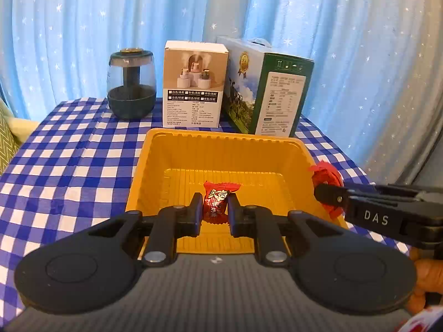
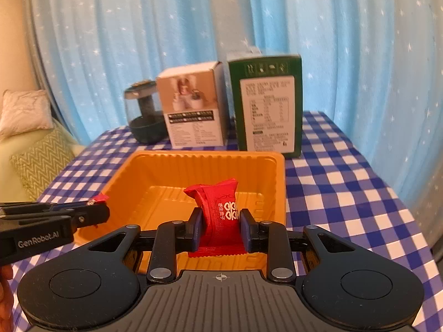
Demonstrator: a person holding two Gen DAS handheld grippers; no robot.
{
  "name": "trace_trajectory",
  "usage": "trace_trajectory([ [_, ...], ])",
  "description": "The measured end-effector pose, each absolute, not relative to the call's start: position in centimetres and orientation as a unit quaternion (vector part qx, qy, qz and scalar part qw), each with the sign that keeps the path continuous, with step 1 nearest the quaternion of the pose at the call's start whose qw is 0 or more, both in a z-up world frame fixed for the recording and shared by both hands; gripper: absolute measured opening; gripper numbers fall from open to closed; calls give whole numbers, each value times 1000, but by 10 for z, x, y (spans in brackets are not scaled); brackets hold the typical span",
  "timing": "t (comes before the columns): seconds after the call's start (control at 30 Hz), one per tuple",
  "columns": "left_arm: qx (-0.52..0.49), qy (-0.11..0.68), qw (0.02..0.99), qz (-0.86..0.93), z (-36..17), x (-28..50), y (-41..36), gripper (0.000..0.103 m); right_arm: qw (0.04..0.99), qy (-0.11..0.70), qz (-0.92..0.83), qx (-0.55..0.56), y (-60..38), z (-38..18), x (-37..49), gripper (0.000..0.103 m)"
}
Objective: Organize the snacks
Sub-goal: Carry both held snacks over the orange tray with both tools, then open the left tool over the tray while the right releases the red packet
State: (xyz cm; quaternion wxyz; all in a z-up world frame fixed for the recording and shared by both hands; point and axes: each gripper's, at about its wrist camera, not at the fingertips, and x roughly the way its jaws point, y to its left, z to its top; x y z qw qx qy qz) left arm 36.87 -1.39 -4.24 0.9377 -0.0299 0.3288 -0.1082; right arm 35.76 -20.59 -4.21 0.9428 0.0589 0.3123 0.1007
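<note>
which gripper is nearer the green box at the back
Right, by a little. The right gripper, shut on a red snack packet, points almost straight at the green box; the left gripper sits further toward the white box.

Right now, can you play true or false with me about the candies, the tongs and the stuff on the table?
1. Each pair of tongs holds a red candy. True: the left tongs pinch a small red candy, and the right tongs pinch a bigger red candy.
2. The tray is green. False: the tray is orange-yellow.
3. Candies are piled up in the tray. False: no candy can be seen lying in it.
4. Two boxes stand behind the tray. True: a white box and a green box.
5. The tablecloth is plain red. False: the tablecloth is blue-and-white checked.
</note>
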Motion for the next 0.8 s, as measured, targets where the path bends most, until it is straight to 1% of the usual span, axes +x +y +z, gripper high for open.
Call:
trace_trajectory([
  [0.47,-27,347,931,-110,-67,404,-23,18,929,348,98,75,-205,-70,393,29],
  [0.53,-27,346,932,-107,-69,405,-22,29,928,352,100,75,-203,-72,396,29],
  [0.8,-23,350,931,-98,-72,406,-15,30,926,356,101,76,-200,-74,399,29],
])
